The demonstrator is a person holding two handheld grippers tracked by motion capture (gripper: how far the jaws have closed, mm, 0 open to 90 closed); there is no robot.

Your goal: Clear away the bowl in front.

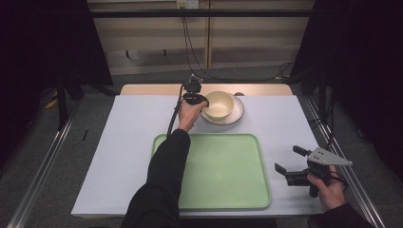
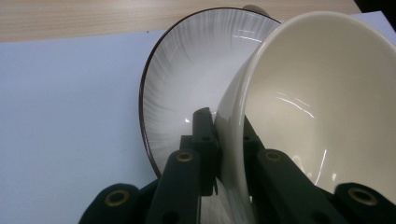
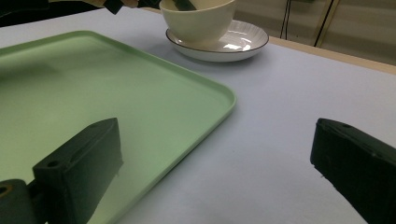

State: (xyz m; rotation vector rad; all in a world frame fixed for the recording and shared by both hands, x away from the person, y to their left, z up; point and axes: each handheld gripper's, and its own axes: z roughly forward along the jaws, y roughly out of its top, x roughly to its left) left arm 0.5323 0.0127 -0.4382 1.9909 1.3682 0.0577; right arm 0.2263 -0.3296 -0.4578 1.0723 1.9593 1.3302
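The left gripper has its jaws pinched on the near rim of the cream glazed ceramic bowl, one jaw inside the wall and one outside, so the thin rim serves as a handle. That bowl sits in the shallow white ribbed plate with a dark edge, just beyond the far edge of the flat pale green plastic tray; in the left gripper view it looks tipped against the plate, probably because a rim grip lifts one side first. The right gripper hovers off the tray's right edge, well apart from the bowl, jaws spread wide and holding nothing, likely kept clear. The tray lies bare between the person and the bowl, a likely landing spot. Nothing stands between bowl and tray except the plate's own raised rim, which the bowl must clear
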